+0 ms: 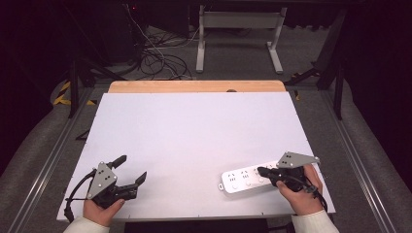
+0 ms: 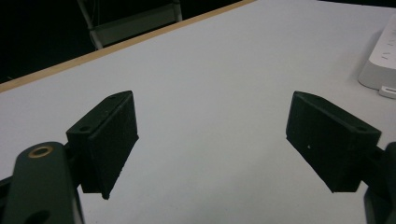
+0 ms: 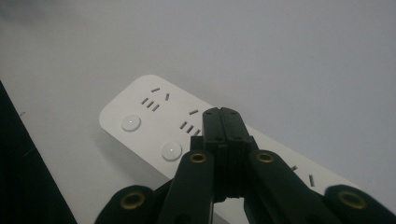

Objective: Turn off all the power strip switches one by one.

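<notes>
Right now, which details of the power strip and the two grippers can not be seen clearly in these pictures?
- Power strip: in the high view, its near end lies under the right gripper and hand.
- Whether the shut right gripper touches the strip: its own jaws cover the contact spot in the right gripper view.
- Strip: cut off by the right edge in the left gripper view.
- Left gripper: open, nothing between its jaws.

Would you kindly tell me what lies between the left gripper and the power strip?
Nothing: in the high view, bare white table separates the left gripper from the power strip.
</notes>
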The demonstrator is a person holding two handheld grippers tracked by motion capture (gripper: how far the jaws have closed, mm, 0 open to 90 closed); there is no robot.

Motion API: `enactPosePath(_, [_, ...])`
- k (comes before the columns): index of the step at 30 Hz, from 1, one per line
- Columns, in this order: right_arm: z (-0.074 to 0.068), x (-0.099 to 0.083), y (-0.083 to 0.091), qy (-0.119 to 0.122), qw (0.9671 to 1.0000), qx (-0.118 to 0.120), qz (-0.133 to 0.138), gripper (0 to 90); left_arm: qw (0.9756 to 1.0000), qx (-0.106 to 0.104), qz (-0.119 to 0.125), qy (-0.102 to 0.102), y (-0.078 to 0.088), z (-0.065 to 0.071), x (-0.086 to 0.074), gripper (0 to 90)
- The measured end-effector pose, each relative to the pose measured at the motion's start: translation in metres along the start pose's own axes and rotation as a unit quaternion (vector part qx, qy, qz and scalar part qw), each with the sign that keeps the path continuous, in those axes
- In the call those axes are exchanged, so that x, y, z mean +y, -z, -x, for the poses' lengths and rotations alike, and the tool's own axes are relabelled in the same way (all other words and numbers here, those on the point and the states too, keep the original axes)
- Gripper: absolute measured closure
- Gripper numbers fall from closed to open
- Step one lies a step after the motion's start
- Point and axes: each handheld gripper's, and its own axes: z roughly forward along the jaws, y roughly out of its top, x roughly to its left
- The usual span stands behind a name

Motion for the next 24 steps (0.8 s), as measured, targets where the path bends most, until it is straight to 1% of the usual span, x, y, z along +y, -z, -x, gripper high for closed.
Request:
enactPosePath(3, [-0.004,0.002,-0.003,0.002,0.9999,0.01,0.004,90.0,1.0,0.0,0.0,-0.001,0.0,0.0,0.0,17.4])
enactPosePath(8, [-0.014,0.005,-0.015,0.014,0.9994,0.033,-0.001,90.0,1.0,0.0,-0.001,-0.002,0.0,0.0,0.0,17.4])
enactPosePath(12, [-0.02,0.009,-0.022,0.023,0.9988,0.043,-0.005,90.0,1.0,-0.001,0.0,-0.001,0.0,0.0,0.0,17.4])
enactPosePath(19, [-0.029,0.013,-0.033,0.03,0.9975,0.063,-0.01,90.0,1.0,-0.001,0.0,-0.002,0.0,0.0,0.0,17.4])
enactPosePath(21, [-0.03,0.014,-0.035,0.035,0.9973,0.063,-0.011,90.0,1.0,-0.001,0.0,-0.002,0.0,0.0,0.0,17.4])
enactPosePath(24, [-0.029,0.013,-0.035,0.033,0.9975,0.06,-0.016,90.0,1.0,-0.001,0.0,0.0,0.0,0.0,0.0,17.4])
